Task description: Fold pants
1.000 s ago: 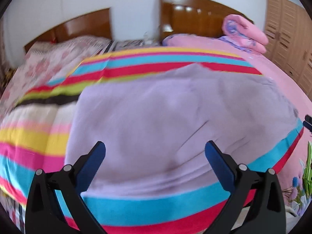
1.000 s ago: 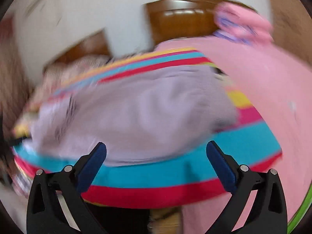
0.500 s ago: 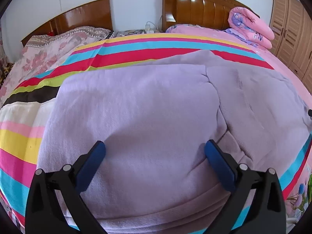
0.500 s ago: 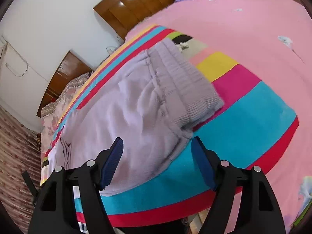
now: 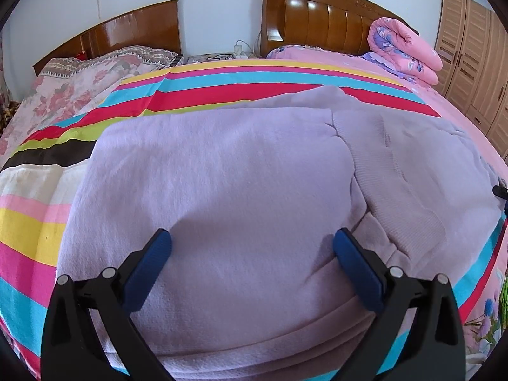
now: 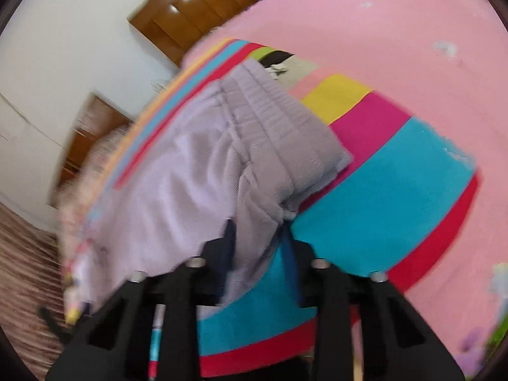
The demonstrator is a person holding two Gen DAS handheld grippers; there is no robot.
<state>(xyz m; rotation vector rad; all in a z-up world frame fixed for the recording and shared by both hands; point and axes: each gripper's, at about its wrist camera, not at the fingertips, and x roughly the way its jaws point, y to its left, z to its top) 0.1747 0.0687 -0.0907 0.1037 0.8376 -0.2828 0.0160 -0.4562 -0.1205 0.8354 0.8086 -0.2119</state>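
Lilac knit pants [image 5: 228,174] lie spread across a striped bedsheet [image 5: 222,85], folded over lengthwise, with a ribbed part to the right. My left gripper [image 5: 252,244] hovers just over the near part of the cloth, open, blue pads wide apart with nothing between them. In the right wrist view the pants [image 6: 190,165] show their ribbed waistband [image 6: 279,133] at the upper right. My right gripper [image 6: 257,231] is shut on the near edge of the pants just below the waistband, and the cloth bunches between its fingers.
Two wooden headboards [image 5: 320,22] stand against the white wall. A rolled pink quilt [image 5: 403,50] lies at the back right, a floral pillow [image 5: 95,73] at the back left, and a wooden wardrobe [image 5: 473,57] on the right. Pink bedding [image 6: 397,47] surrounds the sheet.
My right gripper has closed from open onto the pants' near edge by the waistband. My left gripper moved in lower over the pants and stays open.
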